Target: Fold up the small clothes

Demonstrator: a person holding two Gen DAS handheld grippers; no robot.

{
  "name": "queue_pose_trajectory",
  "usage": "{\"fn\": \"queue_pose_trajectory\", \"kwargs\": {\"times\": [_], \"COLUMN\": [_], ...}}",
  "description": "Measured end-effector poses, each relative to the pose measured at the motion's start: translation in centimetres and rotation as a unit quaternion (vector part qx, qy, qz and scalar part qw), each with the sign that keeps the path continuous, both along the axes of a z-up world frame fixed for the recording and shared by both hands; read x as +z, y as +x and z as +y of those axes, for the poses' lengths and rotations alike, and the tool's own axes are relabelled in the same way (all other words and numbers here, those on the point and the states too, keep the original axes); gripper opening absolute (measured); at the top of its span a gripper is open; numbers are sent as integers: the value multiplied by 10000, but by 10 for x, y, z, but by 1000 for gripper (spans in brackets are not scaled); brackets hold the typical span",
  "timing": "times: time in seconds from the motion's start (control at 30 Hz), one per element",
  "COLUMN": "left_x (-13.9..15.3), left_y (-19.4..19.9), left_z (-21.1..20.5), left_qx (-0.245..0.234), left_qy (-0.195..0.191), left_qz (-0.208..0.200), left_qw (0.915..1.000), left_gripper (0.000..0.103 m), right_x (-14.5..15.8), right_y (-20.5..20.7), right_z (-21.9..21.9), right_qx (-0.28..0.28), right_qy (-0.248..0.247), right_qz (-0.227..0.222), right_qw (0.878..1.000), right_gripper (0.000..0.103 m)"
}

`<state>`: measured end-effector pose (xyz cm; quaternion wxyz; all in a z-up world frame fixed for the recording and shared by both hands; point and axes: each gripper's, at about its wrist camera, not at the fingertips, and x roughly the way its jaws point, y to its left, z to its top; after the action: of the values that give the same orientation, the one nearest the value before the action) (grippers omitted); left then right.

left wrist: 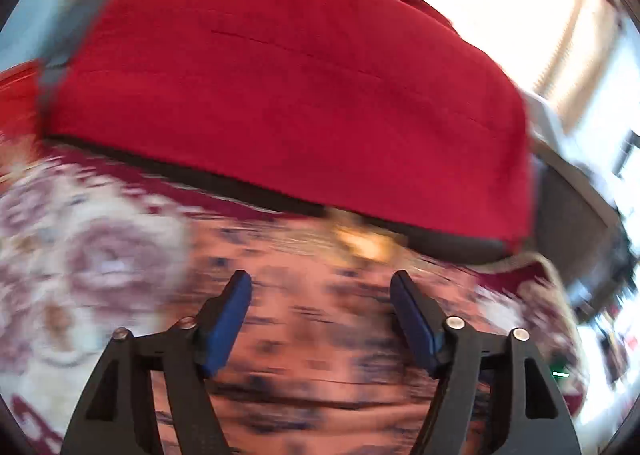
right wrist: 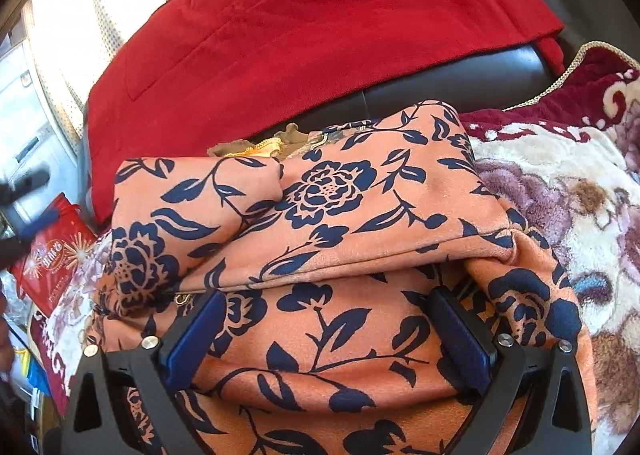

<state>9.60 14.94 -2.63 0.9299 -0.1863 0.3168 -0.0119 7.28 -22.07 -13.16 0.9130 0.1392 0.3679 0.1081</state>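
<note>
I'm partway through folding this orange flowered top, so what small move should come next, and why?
Probably close the right gripper on the orange floral garment: its jaws are open with cloth bunched between them, and a folded layer lies just ahead. The left gripper is open and holds nothing.

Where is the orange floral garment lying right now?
In the right wrist view the orange floral garment lies centre frame on the patterned blanket, in front of the red cloth, with the open right gripper over its near edge.

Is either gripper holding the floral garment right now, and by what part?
Neither. The left gripper and right gripper are open over the orange floral garment, gripping nothing.
</note>
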Motion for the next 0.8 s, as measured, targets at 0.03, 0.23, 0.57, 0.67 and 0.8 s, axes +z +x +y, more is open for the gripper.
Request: {"fn": "queue_pose_trajectory", "kwargs": {"times": [0.03,0.23,0.57,0.67,0.8], "left_x": [-11,-90,-105,-108,-113], "left_y": [-2,-7,-12,-13,-9], "left_z": [14,62,52,56,60], "left_qx": [271,672,306,237,203], "left_qy": [93,-88,126,-4,-115], "left_qz": [120,1027,986,956,934], "left_qw": [9995,9924,9946,9951,9954], "left_gripper": [73,73,73,73,73], "right_x": [0,36,86,74,70], "right_y": [0,3,81,97,76], "right_z": [-1,11,181,160,58], "right_qx": [-1,-228,983,470,-625], "right_qy": [-13,-228,-3500,-4061,-2457], "right_qz": [24,312,636,768,1229], "right_qw": [10000,9990,9294,9094,9595], "right_gripper": [102,101,100,85,85]}}
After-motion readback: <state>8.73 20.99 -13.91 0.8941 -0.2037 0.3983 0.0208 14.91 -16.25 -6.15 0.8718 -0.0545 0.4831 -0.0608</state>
